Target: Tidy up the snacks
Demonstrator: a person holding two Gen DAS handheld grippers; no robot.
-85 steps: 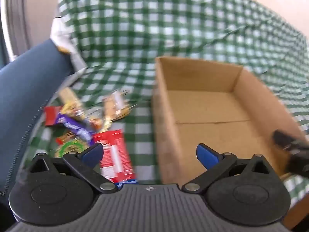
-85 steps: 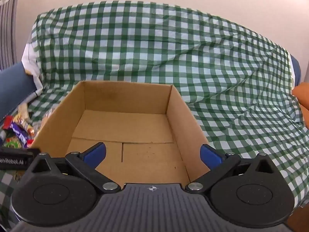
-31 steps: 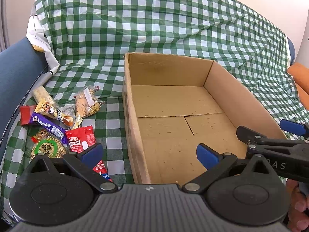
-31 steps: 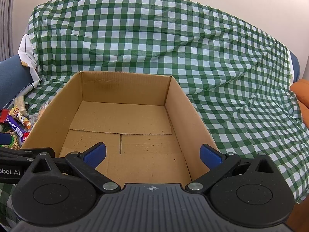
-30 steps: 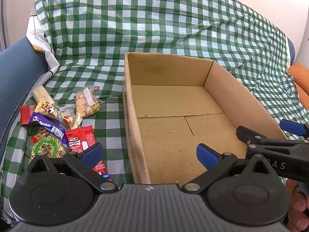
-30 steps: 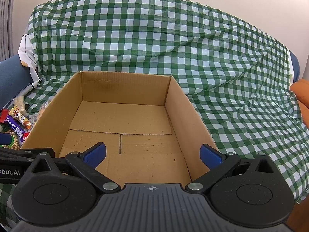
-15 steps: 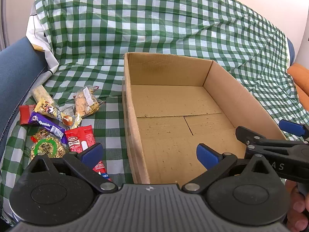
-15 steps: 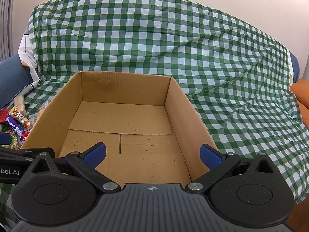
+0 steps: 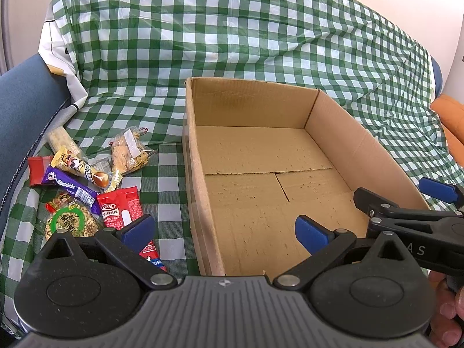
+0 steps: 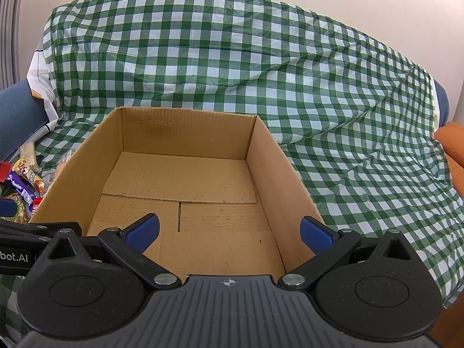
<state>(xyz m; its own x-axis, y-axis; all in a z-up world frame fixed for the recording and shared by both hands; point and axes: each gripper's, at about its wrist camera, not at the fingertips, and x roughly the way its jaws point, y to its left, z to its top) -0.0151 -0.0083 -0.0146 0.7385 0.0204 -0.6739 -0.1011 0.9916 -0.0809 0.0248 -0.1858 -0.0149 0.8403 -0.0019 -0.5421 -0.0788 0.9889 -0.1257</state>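
Snacks in a loose heap on the green-and-white checked plastic cloth [image 9: 232, 43], left of the open brown cardboard box [image 9: 200, 203], none inside it. Box floor bare, flaps showing seams.

Heap, from the left wrist view: red foil packet with white label [image 9: 121, 208] nearest the box and partly under the left gripper's blue finger; purple Alpenliebe bar [image 9: 69, 187] lying slantwise beside it; clear bag of nut brittle with green ring label [image 9: 69, 223] below that; yellow wrapper with cartoon cow [image 9: 79, 166] overlapping the purple bar; small red packet [image 9: 37, 168] at far left, touching the dark blue cushion [image 9: 26, 101]; pale cream stick-shaped packet [image 9: 59, 139] behind; clear bag of tan crackers [image 9: 127, 150] furthest towards the box, apart from its wall.

Left gripper [image 9: 223, 229] hangs over the box's near left wall, jaws spread wide, nothing between them. Right gripper [image 10: 229, 229] hangs over the box's near end, jaws likewise spread and holding nothing. Fingers of the person's hand [image 9: 446, 319] visible at the lower right edge of the left view, on the right gripper's handle
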